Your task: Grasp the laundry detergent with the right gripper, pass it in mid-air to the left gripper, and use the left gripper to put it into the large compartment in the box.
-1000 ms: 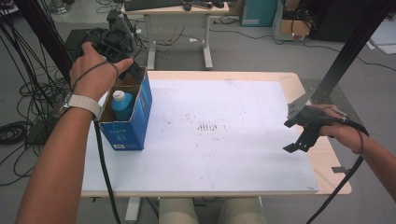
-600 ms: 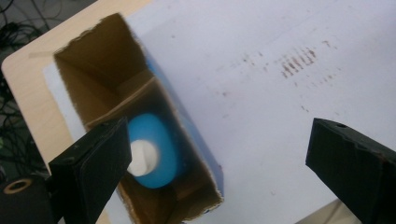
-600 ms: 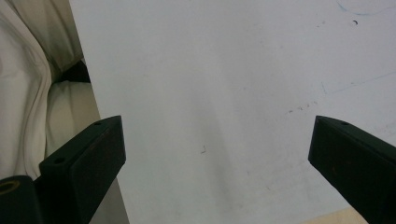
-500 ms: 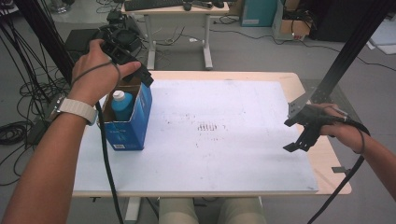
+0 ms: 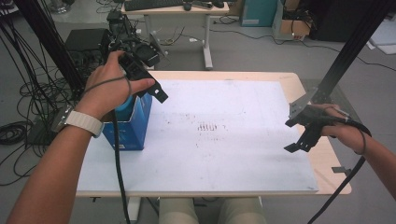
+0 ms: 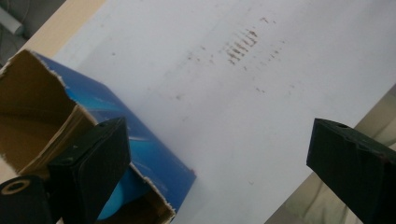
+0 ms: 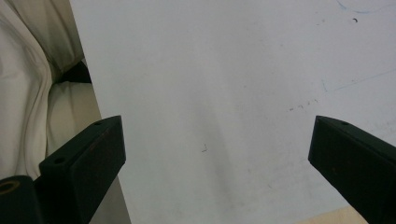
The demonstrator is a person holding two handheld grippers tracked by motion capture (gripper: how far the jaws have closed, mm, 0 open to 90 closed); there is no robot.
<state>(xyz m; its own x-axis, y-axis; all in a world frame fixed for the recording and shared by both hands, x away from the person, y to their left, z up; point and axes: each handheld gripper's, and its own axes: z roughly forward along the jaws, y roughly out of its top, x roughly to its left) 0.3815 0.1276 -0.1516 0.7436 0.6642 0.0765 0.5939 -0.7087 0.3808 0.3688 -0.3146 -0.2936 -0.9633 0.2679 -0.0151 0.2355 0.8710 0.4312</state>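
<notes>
A blue cardboard box [image 5: 133,126] stands open-topped on the left part of the white sheet [image 5: 224,140]. In the left gripper view its torn rim and brown inside [image 6: 32,112] show, with a light blue bottle top [image 6: 114,205] down inside. My left gripper [image 5: 158,77] hangs in the air above the box, jaws wide open [image 6: 219,154] and empty. My right gripper [image 5: 294,135] hovers low over the sheet's right edge, also open [image 7: 217,154] with nothing between its jaws.
The wooden table [image 5: 322,163] edge shows beyond the sheet at the right. A dark smudge [image 5: 208,127] marks the sheet's middle. The person's light trousers [image 7: 32,93] lie below the near edge. Cables and a black frame post [image 5: 42,42] stand left of the table.
My left gripper has lifted away from the box top and now hangs higher, its hand covering the bottle in the high view. The right gripper has stayed put.
</notes>
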